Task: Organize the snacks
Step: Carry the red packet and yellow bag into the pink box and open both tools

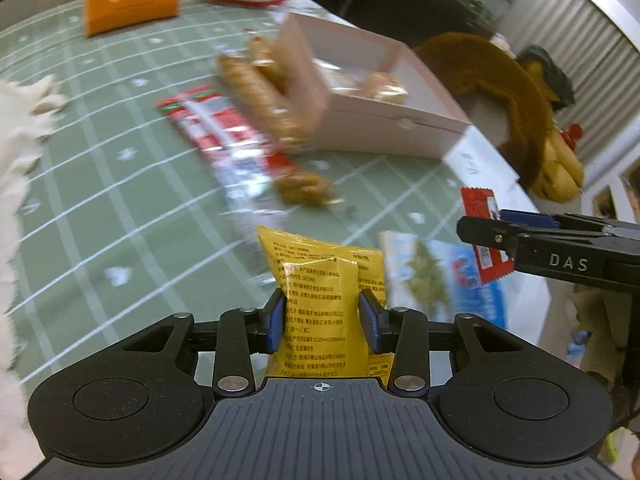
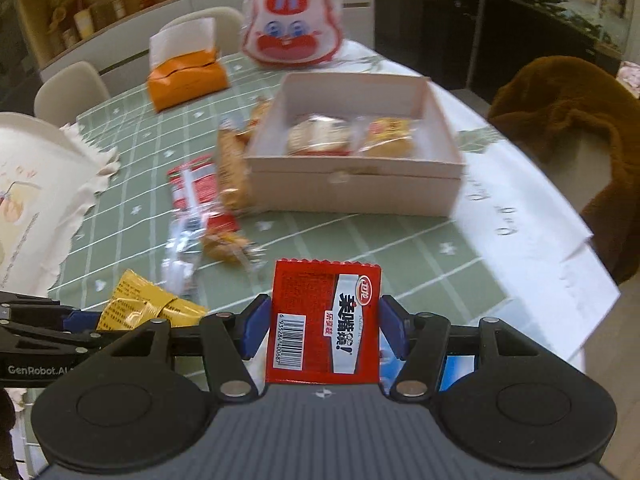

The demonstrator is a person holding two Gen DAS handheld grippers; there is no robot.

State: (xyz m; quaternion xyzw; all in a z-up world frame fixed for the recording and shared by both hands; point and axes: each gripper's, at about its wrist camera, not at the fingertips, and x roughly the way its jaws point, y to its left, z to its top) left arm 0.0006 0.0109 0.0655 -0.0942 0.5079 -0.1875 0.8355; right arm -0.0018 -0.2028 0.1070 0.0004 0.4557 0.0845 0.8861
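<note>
Above the green checked tablecloth [image 2: 360,236], both grippers are raised with a snack in each. The left gripper [image 1: 322,320] has its blue pads pressed against the sides of a yellow packet [image 1: 320,280], which stands upright between them with its printed back toward the camera; in the right wrist view the same packet [image 2: 148,306] shows at the lower left, just beside the right gripper. The right gripper [image 2: 322,328] is clamped on a red packet [image 2: 324,328], held upright with its barcode and white label facing the camera; from the left wrist view that red packet [image 1: 480,216] sticks out above and below the black fingers at the right edge. Farther back on the cloth sits an open pink box [image 2: 444,128] with two wrapped snacks inside, one pale round one and one yellowish. Just left of the box lie long brown biscuit packs [image 2: 232,168], a red and white wrapper [image 2: 192,184] and a small brown snack [image 2: 224,244], all blurred. Behind them are an orange tissue pack [image 2: 186,80] and a red and white rabbit-face bag [image 2: 294,24]. A brown plush toy [image 2: 568,120] rests at the right edge of the table, and a blue printed packet [image 1: 440,276] lies under the right gripper.
</note>
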